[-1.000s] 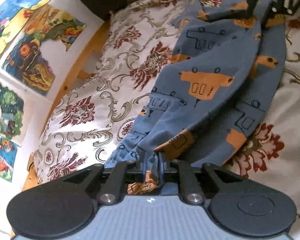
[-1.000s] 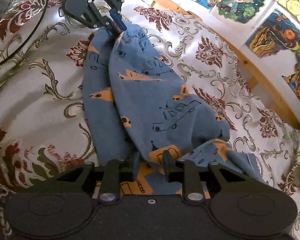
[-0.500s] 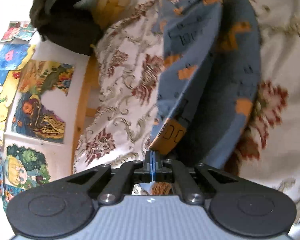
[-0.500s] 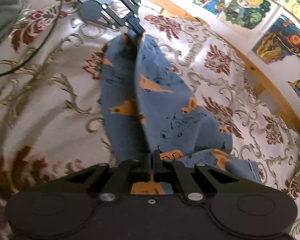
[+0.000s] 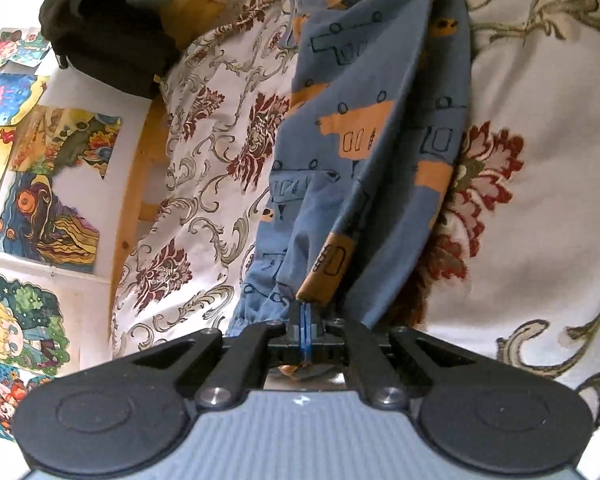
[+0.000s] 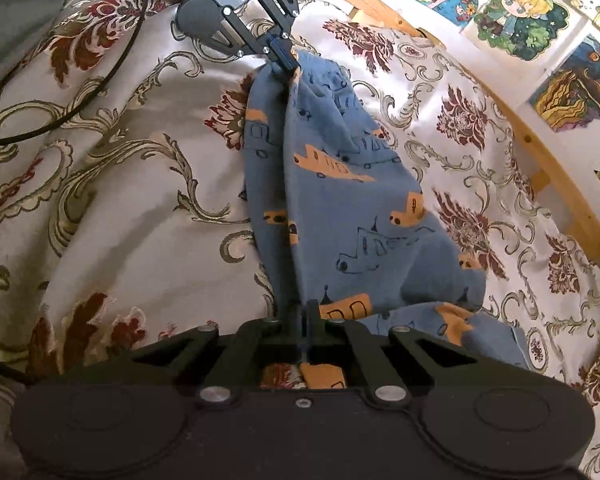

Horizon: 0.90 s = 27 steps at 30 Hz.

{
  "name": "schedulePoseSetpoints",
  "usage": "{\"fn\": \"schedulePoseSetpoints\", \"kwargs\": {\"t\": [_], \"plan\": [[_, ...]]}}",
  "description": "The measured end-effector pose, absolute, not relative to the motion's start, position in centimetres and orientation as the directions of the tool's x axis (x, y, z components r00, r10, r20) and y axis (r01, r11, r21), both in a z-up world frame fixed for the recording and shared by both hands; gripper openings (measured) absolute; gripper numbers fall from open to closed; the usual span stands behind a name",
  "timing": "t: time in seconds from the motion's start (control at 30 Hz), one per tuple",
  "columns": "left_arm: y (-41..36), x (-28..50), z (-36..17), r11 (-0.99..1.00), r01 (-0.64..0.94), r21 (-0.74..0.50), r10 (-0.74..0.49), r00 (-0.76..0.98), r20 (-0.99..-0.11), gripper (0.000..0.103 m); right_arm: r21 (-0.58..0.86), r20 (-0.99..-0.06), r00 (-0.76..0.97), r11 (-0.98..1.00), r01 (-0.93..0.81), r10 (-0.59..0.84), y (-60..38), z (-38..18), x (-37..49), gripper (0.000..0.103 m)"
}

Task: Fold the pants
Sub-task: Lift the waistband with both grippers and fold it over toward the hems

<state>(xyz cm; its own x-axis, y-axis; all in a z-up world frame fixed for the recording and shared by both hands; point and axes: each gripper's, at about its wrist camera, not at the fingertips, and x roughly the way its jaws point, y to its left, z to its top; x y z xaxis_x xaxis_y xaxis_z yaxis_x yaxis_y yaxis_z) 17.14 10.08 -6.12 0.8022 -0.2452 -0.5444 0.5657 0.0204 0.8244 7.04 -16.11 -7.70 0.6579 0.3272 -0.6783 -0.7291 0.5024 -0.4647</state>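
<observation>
1. Left wrist view: the left gripper has its two fingers pressed together on a bunched edge of the blue pants. A fold of fabric with an orange patch sits right at the fingertips.
2. The pants stretch away from the left gripper toward the top of the frame as a long, gathered band. The fabric is blue with orange vehicle shapes and dark line drawings.
3. The pants lie over a cream bedspread patterned with dark red floral motifs and grey-green scrolls.
4. Right wrist view: the right gripper is closed on the near end of the pants. An orange patch of fabric shows behind the fingers, inside the frame of the tool.
5. In the same view the left gripper appears at the far end of the pants, clamped on the fabric. The garment hangs between the two grippers with a sharp central ridge, and its lower part spreads onto the bedspread to the right.
6. A black cable crosses the bedspread at upper left.
7. A wooden bed rail borders the bedspread on the right. Colourful cartoon pictures are fixed to the white wall beyond it.
8. A dark garment lies at the upper left of the left wrist view, by the rail.
</observation>
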Motion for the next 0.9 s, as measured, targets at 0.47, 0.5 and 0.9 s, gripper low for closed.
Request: {"fn": "schedulePoseSetpoints", "kwargs": {"t": [0.47, 0.5, 0.9], "plan": [[10.6, 15.0, -6.5, -0.01, 0.646, 0.763, -0.237, 0.74, -0.63, 0.0, -0.453, -0.683, 0.654, 0.516, -0.728, 0.324, -16.6, -8.3, 6.8, 0.0], [10.7, 15.0, -6.4, -0.013, 0.653, 0.757, -0.236, 0.733, -0.637, 0.0, -0.45, -0.682, 0.654, 0.518, -0.727, 0.326, -16.6, -8.4, 6.7, 0.0], [10.9, 14.8, -4.4, 0.05, 0.645, 0.763, -0.244, 0.748, -0.617, 0.0, -0.433, -0.653, 0.673, 0.557, -0.708, 0.347, -17.8, -6.9, 6.0, 0.0]]}}
